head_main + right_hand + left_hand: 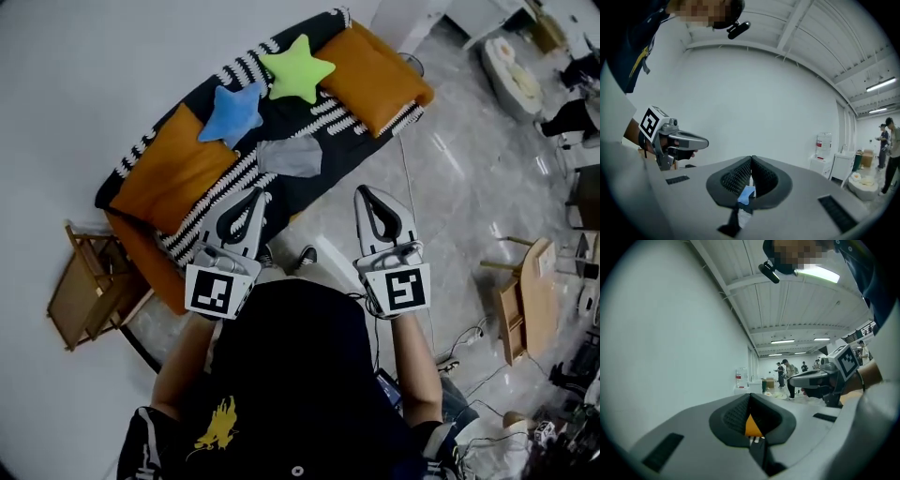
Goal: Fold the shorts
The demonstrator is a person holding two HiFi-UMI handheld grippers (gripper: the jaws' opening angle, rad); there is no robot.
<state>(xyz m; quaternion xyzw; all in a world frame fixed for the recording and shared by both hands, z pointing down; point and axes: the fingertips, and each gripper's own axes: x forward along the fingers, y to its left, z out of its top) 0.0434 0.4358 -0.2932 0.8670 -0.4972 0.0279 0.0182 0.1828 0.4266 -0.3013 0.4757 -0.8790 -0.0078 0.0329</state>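
The grey shorts (291,157) lie on the bed (305,192), long axis roughly 9 to 3 o'clock, at 1 o'clock from the nearer left gripper (253,195) and 11 o'clock from the right gripper (363,193), both with fingers clenched on nothing.

Shorts (291,157) on probable sofa (305,192), before star pillows (298,69)

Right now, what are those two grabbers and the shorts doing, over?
Left gripper and right gripper shut, empty, short of the sofa. Grey shorts lie on it, untouched. Blue star pillow and green star pillow beside them, nothing on top.
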